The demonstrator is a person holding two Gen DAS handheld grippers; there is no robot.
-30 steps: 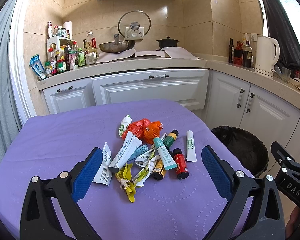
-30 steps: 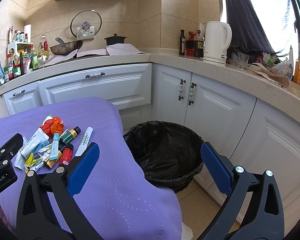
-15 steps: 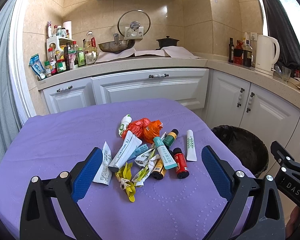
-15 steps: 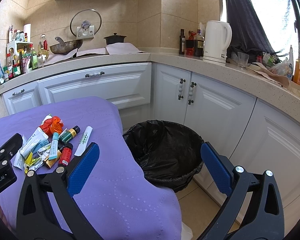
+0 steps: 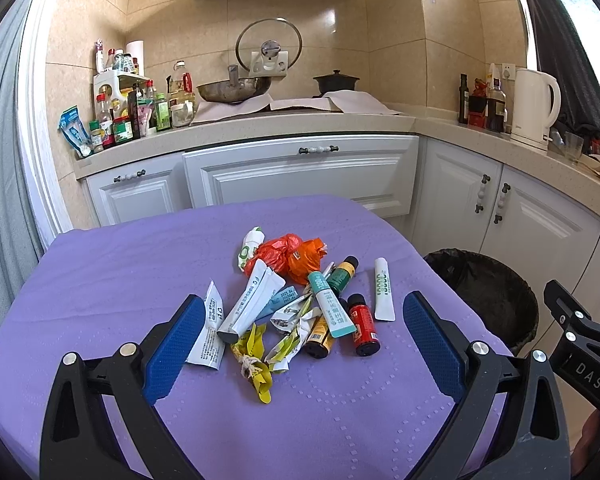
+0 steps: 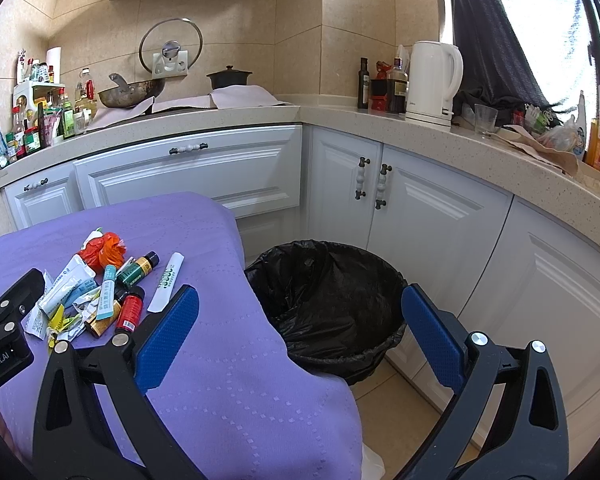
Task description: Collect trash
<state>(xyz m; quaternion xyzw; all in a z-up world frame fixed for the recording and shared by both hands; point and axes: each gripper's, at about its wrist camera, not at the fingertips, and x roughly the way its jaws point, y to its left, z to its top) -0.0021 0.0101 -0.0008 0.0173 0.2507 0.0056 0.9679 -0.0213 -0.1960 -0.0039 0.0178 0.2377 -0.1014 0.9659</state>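
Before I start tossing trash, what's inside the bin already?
The bin shows only its crumpled black liner, with no trash visible on it. The very bottom is dark and partly hidden by the near rim.

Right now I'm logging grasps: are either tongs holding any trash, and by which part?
Nothing is held. The left tongs and right tongs are both open and empty.

Each gripper, left [image 5: 300, 336] and right [image 6: 300, 326], is built of black skeletal arms with triangular cut-outs. Blue, dimpled pads [image 5: 172, 344] are carried at the fingertips, and silver screw heads [image 5: 129, 349] are set just behind them.
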